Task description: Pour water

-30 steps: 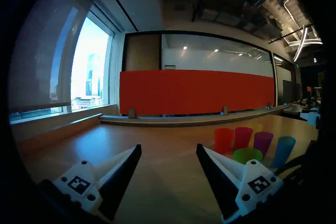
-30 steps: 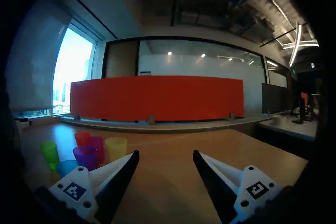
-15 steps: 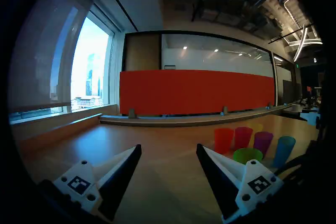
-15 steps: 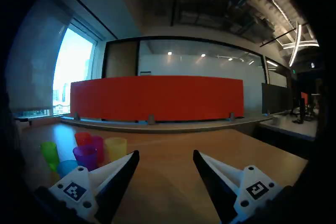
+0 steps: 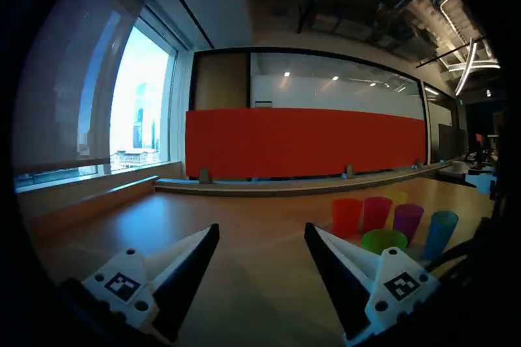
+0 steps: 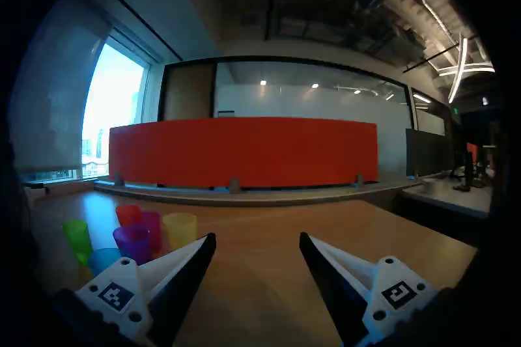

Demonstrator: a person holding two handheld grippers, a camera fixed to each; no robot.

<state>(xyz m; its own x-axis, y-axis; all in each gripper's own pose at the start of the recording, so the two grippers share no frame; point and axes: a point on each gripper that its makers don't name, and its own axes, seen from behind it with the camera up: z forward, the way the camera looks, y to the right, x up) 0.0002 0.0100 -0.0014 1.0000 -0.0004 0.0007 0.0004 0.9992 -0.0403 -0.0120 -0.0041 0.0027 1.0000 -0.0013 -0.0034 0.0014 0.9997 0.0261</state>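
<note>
– Now, where are the cups [image 5: 376,213]?
– Upright on the wood bench [image 5: 260,295], between the claws: right of the left claw [image 5: 260,226], left of the right claw [image 6: 257,236]. Both claws stand apart, empty.
– Material?
– Translucent coloured plastic, tapered, smooth. Which claw is nearer cannot be told.

No word, number or brand can be read. The fingers of the left tongs [image 5: 261,226] carry black-and-white square code markers [image 5: 124,286], patterns without letters, and so do those of the right tongs [image 6: 256,236]. A pale plate [image 5: 263,104] just above the red partition [image 5: 306,142] is too small to read.
</note>
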